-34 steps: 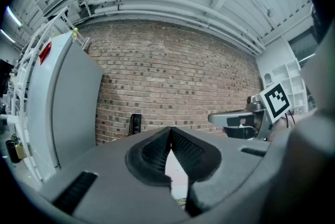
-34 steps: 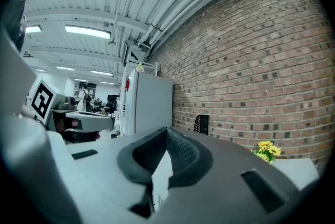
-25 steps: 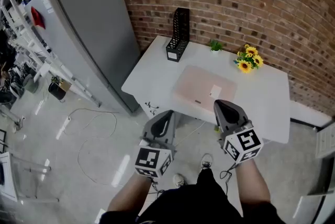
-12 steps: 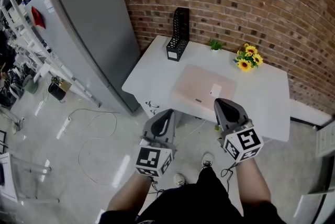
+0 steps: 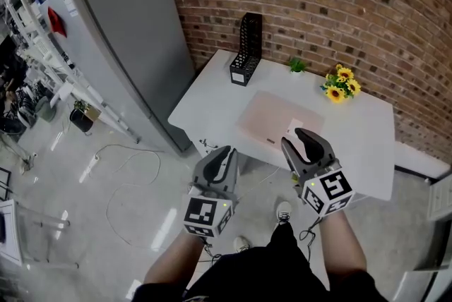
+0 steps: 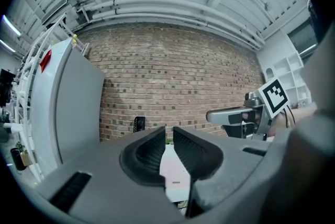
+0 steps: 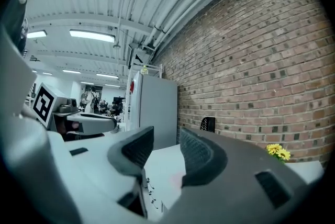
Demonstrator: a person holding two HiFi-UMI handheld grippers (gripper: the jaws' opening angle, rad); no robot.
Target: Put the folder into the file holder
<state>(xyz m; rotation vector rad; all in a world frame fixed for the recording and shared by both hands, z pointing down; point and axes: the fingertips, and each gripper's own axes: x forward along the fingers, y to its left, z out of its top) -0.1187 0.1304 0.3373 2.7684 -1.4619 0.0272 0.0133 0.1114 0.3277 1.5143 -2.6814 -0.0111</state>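
1. The right gripper [image 5: 294, 137] has just spread its jaws, with nothing between them. I take that as readying for a grab.
2. The left gripper [image 5: 226, 152] is clenched on nothing.
3. The pink folder [image 5: 270, 116] lies flat mid-frame on the white surface [image 5: 208, 92], just above the right gripper and untouched. The black file holder [image 5: 247, 46] stands beyond, upper centre.

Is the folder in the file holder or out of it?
Out: the pink folder lies flat on the white table, apart from the upright black file holder.
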